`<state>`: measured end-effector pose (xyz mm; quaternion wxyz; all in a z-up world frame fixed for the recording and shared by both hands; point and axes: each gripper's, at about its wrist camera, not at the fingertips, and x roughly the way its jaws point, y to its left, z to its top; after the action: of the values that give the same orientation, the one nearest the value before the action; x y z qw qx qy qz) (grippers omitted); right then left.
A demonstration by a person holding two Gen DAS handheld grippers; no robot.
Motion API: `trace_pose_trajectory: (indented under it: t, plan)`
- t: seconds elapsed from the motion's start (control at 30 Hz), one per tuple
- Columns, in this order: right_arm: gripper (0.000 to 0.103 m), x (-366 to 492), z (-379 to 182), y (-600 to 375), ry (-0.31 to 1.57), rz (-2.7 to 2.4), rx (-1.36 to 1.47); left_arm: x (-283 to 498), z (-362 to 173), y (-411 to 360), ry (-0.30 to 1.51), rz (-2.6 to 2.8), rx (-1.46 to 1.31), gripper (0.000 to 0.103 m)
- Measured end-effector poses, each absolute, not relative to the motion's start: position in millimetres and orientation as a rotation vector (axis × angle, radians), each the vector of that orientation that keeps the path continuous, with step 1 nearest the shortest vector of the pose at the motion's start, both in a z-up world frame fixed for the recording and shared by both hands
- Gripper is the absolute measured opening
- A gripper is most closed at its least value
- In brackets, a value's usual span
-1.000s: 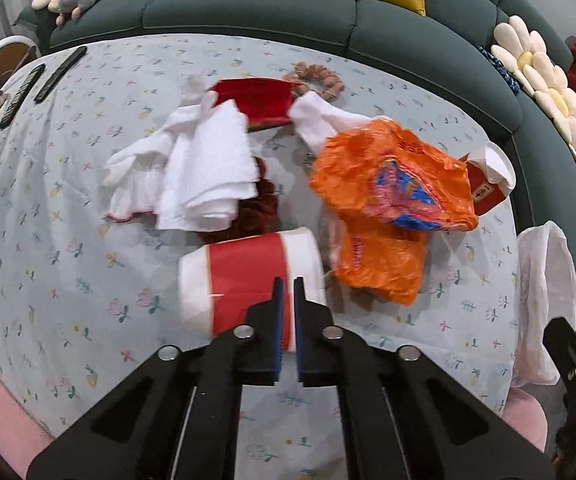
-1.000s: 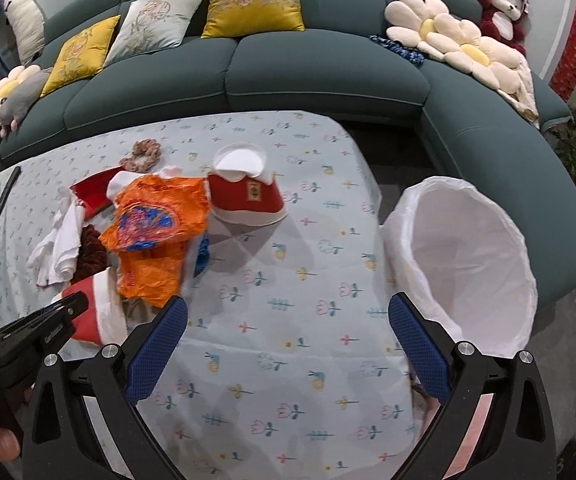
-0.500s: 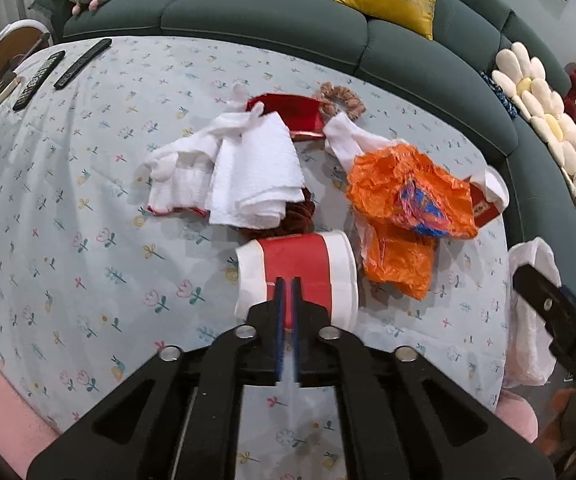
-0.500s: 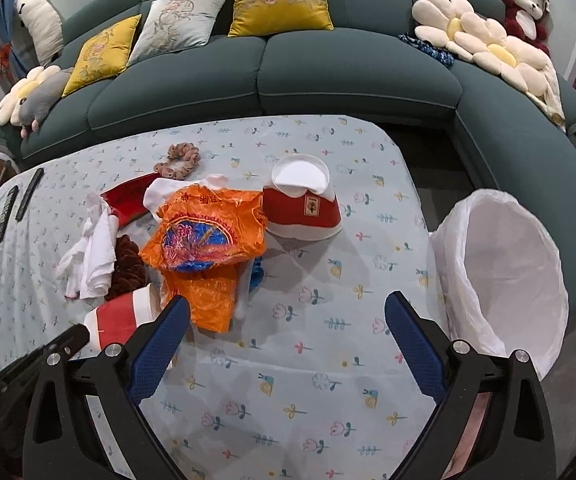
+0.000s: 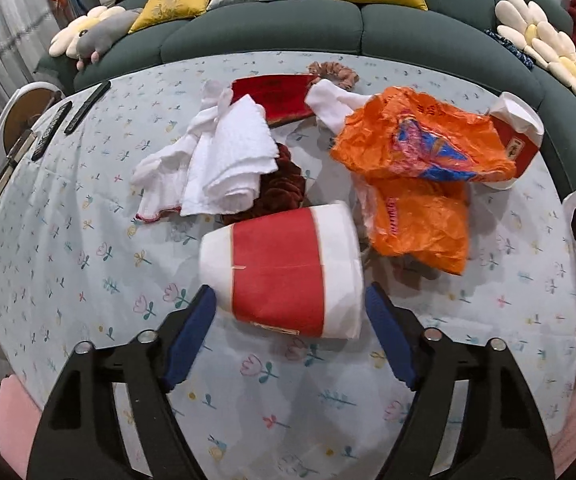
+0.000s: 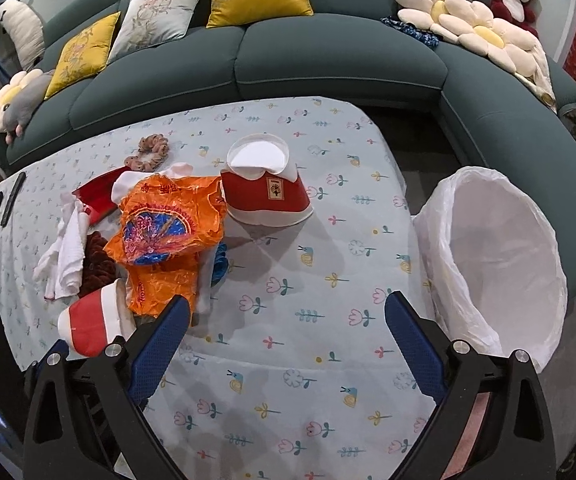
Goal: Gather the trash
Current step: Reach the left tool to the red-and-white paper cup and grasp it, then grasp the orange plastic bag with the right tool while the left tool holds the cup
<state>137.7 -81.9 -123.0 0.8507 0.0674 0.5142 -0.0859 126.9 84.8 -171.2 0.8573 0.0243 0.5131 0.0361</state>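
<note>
Pointing steeply down, left tongs (image 5: 290, 304) opening astride red cup (image 5: 283, 268), untouched; right tongs (image 6: 285, 312) wide, empty.

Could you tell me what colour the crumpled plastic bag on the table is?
Orange, with a blue and red print; the bag shows best in the right wrist view.

The flower-print table (image 5: 67, 256) bears paper cups (image 5: 283, 268), orange bags (image 5: 420, 140), white cloths (image 5: 223, 160) and remotes (image 5: 87, 106).

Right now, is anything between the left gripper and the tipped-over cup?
Nothing visible. The left gripper has its opening jaws either side of the cup, which lies on its side on the table; the orange bag sits to its right, clear.
</note>
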Motion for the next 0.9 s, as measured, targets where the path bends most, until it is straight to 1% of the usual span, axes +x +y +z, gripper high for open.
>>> trace_pose_trajectory:
  t: [0.03,0.07,0.13,0.23,0.3,0.47,0.53,0.6,0.7,0.77,0.8,0.83,0.9]
  plan:
    - [0.093,138.8,-124.3,-81.1,1.086,-0.176,0.143,126.9,-171.4,89.2,1.077,0.061,0.042,0.058]
    - [0.093,140.1,-126.0,-80.0,1.090,-0.168,0.146,127.3,-171.1,92.4,1.074,0.050,0.027,0.054]
    - [0.093,144.3,-129.7,-76.5,1.097,-0.146,0.161,127.5,-169.4,102.9,1.071,0.037,-0.003,0.032]
    - [0.093,152.0,-132.9,-69.1,1.105,-0.118,0.184,130.4,-165.4,115.7,1.064,0.050,-0.039,0.016]
    - [0.093,157.6,-133.7,-63.4,1.103,-0.104,0.190,132.9,-162.0,126.5,1.053,0.077,-0.057,0.013]
    - [0.089,173.7,-135.0,-51.9,1.107,-0.075,0.204,138.4,-147.7,148.9,0.987,0.156,-0.076,0.013]
    - [0.087,180.2,-136.9,-50.2,1.110,-0.068,0.214,141.5,-143.7,155.9,0.967,0.177,-0.079,0.011]
    - [0.085,186.7,-138.8,-49.5,1.115,-0.066,0.220,145.9,-142.9,161.7,0.977,0.164,-0.102,0.011]
    - [0.084,191.7,-139.6,-52.1,1.118,-0.074,0.235,143.1,-139.5,162.3,0.975,0.141,-0.112,0.011]
    - [0.084,193.5,-140.1,-54.4,1.119,-0.082,0.244,137.0,-140.0,156.0,0.979,0.115,-0.110,0.022]
    - [0.084,193.8,-140.4,-54.8,1.119,-0.083,0.246,133.6,-141.5,152.1,0.983,0.104,-0.100,0.037]
    - [0.084,193.6,-141.4,-55.5,1.121,-0.082,0.247,130.3,-143.3,148.4,0.982,0.105,-0.089,0.047]
    - [0.084,193.8,-143.9,-56.3,1.129,-0.079,0.252,126.7,-151.4,141.0,0.987,0.100,-0.064,0.047]
